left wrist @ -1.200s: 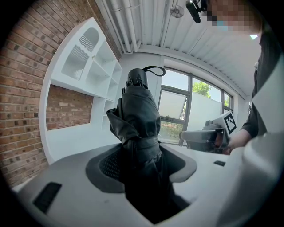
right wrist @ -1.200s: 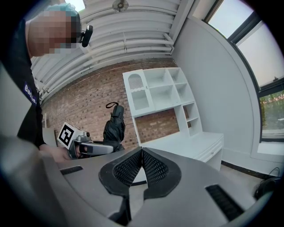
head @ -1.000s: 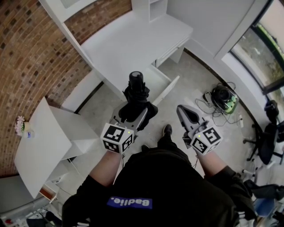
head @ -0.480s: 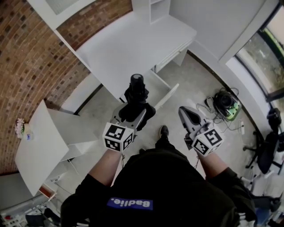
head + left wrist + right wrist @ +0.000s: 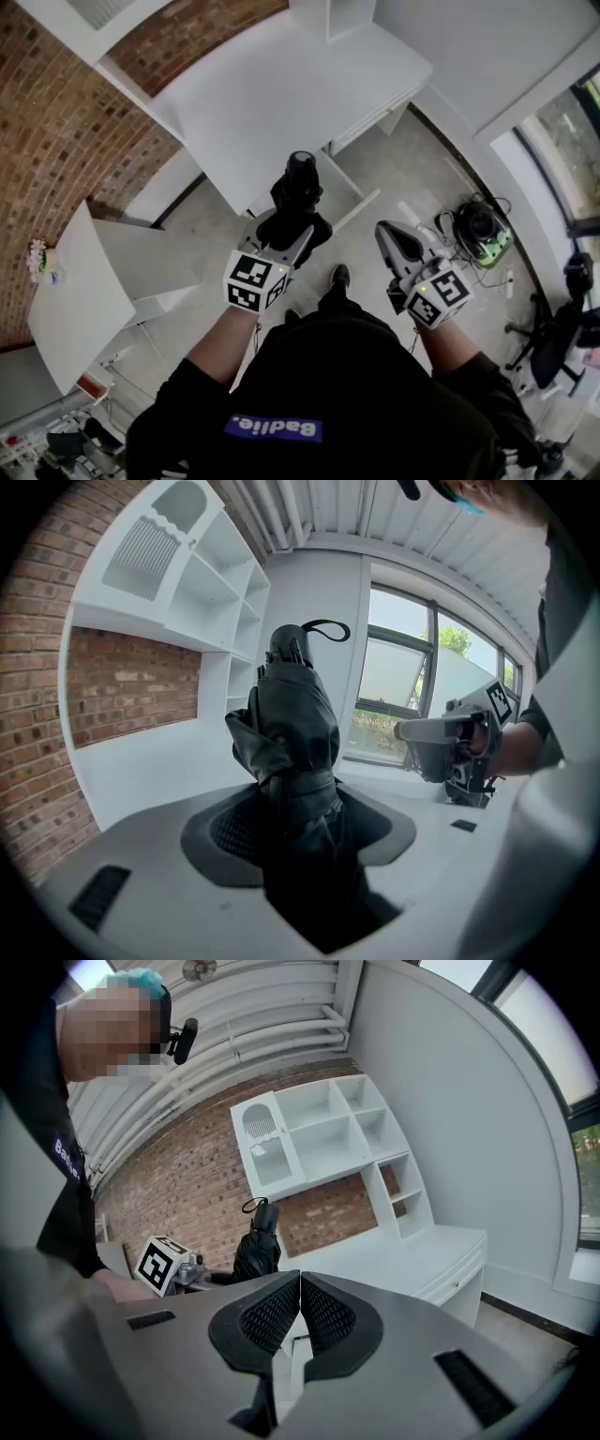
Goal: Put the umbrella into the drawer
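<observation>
A folded black umbrella (image 5: 298,195) stands upright in my left gripper (image 5: 287,228), whose jaws are shut on its lower canopy. In the left gripper view the umbrella (image 5: 292,726) fills the middle, with its strap loop at the top and my left gripper (image 5: 302,829) clamped around the fabric. The umbrella hangs over the open white drawer (image 5: 349,184) under the white desk (image 5: 281,94). My right gripper (image 5: 390,236) is to the right of the drawer, shut and empty. In its own view my right gripper (image 5: 300,1303) has its pads together, with the umbrella (image 5: 255,1247) behind.
A white side table (image 5: 80,305) with a small flower pot (image 5: 41,259) stands at the left by the brick wall. On the floor at the right lie cables and a black-green device (image 5: 481,228), with an office chair (image 5: 561,330) further right. The person's shoe (image 5: 339,276) is below the drawer.
Both grippers have moved forward toward the desk. The umbrella now sits closer to the open drawer. Neither gripper's jaws have changed.
</observation>
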### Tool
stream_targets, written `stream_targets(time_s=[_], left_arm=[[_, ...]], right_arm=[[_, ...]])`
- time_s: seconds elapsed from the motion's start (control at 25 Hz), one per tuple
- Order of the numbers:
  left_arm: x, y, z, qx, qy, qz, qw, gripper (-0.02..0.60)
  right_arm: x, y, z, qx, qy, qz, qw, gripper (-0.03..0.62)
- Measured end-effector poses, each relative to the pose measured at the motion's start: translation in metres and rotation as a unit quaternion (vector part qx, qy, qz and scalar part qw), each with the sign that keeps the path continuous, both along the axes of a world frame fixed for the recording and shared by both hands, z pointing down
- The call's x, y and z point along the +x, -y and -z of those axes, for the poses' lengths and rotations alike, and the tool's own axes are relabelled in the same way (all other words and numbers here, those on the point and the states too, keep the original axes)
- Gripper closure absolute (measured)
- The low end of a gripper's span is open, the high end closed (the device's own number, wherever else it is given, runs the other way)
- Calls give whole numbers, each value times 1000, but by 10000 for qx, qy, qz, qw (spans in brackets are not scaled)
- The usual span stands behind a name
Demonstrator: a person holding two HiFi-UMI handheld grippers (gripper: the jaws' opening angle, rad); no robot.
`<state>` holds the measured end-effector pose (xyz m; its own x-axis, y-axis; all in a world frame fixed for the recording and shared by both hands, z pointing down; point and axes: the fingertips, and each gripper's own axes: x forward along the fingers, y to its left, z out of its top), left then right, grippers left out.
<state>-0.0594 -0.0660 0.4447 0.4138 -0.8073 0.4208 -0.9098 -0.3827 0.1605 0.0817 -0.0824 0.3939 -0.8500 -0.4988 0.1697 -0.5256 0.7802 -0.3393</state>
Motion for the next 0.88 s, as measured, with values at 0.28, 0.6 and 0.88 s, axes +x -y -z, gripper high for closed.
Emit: stream_targets(time_s=[0.28, 0.6, 0.88], left_arm=[[-3, 33, -46, -428, 470, 8, 9980, 348], [0, 54, -111, -1021, 856, -90, 9910, 348], [-3, 62, -180, -1523, 1047, -538, 9813, 348]], right_arm=[[-13, 35, -21, -266, 5, 381, 9989, 563], [-11, 65, -36, -684, 167, 339, 9969, 563], [-13, 68, -48, -788, 39, 116, 9968, 563]])
